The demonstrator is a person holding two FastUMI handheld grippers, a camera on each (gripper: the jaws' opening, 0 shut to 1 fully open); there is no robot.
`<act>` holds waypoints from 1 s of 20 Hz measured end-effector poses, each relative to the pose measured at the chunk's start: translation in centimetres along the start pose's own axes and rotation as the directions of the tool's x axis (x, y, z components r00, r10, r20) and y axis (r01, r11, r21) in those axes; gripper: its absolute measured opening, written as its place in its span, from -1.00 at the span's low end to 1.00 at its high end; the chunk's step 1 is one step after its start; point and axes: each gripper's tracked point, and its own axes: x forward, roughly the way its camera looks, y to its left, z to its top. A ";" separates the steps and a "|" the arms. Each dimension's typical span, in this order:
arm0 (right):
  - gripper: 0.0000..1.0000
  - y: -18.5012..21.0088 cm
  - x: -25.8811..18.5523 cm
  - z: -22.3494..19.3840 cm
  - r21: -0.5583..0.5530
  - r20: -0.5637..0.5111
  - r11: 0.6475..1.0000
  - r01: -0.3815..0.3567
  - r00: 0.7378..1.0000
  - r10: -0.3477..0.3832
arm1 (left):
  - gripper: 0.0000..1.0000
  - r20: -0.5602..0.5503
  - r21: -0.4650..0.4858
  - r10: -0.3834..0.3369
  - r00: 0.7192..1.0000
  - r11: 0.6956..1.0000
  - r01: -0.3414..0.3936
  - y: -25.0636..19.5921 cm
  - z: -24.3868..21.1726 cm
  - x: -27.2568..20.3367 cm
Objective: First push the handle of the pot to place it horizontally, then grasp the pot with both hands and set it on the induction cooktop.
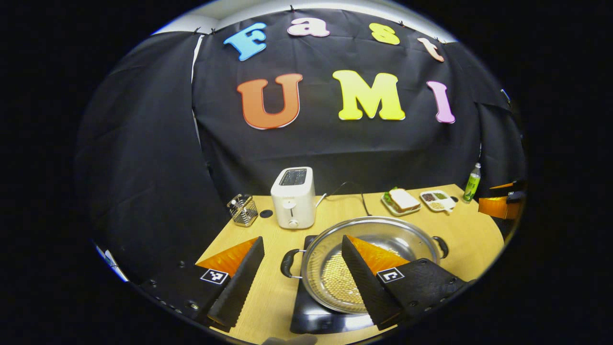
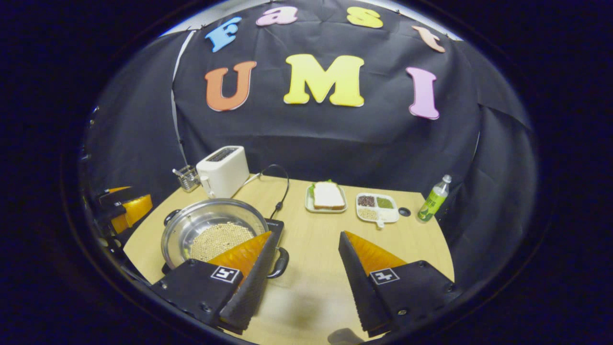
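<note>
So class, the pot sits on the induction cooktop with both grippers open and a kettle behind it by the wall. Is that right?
One detail is wrong: it is a toaster, not a kettle, as the left gripper view shows. The pot does sit on the induction cooktop, and the left gripper and right gripper are both open.

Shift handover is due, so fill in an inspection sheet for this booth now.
Surface: light wooden table, round-edged.
Job's things: shiny steel two-handled pot holding pale grains, sitting on the flat black induction cooktop; its black loop handles point left and right.
Clutter: white toaster, wire utensil basket, sandwich on a pale plate, white divided tray of grains, green plastic bottle.
Grippers: left gripper open, one finger in front of the pot; right gripper open, beside the pot's near handle; neither holds anything.
Cables: black cable running from the cooktop toward the back; the toaster's own lead beside it.
Surroundings: black cloth wall.
</note>
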 end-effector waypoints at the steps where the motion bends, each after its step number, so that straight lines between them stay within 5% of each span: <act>1: 0.68 -1.2 -1.5 0.8 0.000 0.025 1.000 0.007 1.000 -0.007 | 0.93 0.029 -0.006 -0.004 1.000 1.000 0.004 -1.1 1.3 -1.3; 4: 0.96 -4.1 -5.9 3.5 0.003 0.116 1.000 0.014 0.993 -0.014 | 0.93 0.089 -0.050 -0.033 0.995 0.998 0.038 -5.0 4.3 -4.6; 11: 0.98 -12.9 -14.4 6.4 0.015 0.228 1.000 0.015 0.973 -0.018 | 0.93 0.245 -0.028 -0.003 0.970 1.000 0.010 -13.6 11.6 -10.9; 20: 1.00 -22.4 -21.4 8.0 0.032 0.338 0.999 0.037 0.940 -0.046 | 0.93 0.282 -0.023 -0.051 0.958 0.998 0.060 -24.3 15.1 -16.3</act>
